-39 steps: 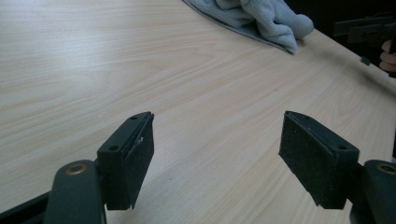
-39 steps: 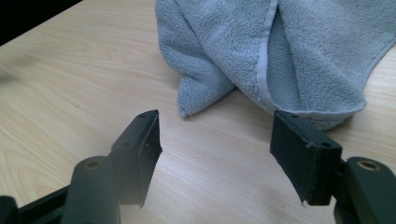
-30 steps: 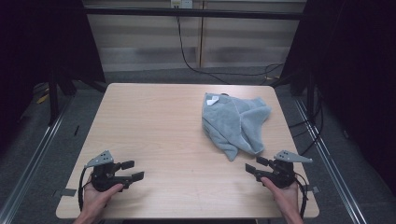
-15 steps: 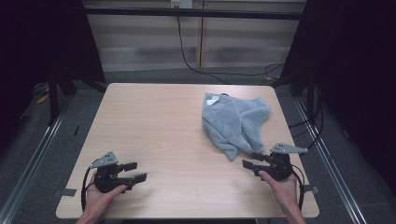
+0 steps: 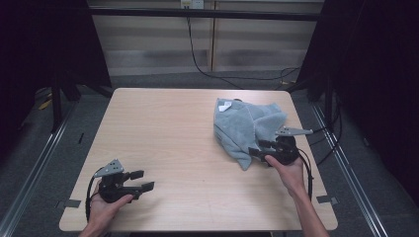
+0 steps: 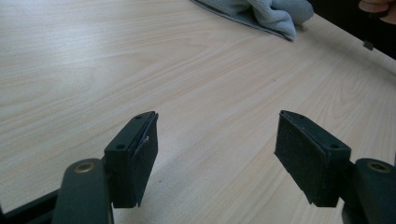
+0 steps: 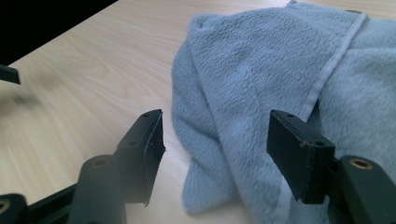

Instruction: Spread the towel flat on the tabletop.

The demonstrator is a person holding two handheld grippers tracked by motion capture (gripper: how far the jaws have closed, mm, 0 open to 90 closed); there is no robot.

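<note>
Pale wood-grain table (image 5: 188, 128), rectangular, seen from the high view with dark floor and metal rails around it. On its right half, toward the far edge, lies a grey-blue terry towel (image 5: 242, 126), crumpled and loosely folded, a small white tag at its far left corner and one pointed corner reaching toward the near side. Right gripper (image 5: 258, 149): held in the person's right hand at the towel's near right edge, jaws pointing left over the cloth's lower corner; the jaws have just been opening and stand wide apart, with nothing clamped. Left gripper (image 5: 141, 180): held in the left hand near the table's near left corner, well apart from the towel, jaws pointing right and spread. Left gripper view: two black jaws rise from the bottom, wide apart, bare wood between them and nothing held; the towel (image 6: 261, 11) lies far off at the top edge, and a bit of the other hand shows at the top right corner. Right gripper view: the two black jaws stand wide, the towel (image 7: 261, 84) close ahead, its folded bulk with a pale hemmed edge running down on the right. The cloth's lower fold lies in the gap between the pads, nearer the right-hand one; neither pad presses on it. Bare table (image 7: 88, 79) shows to the left of the cloth.
</note>
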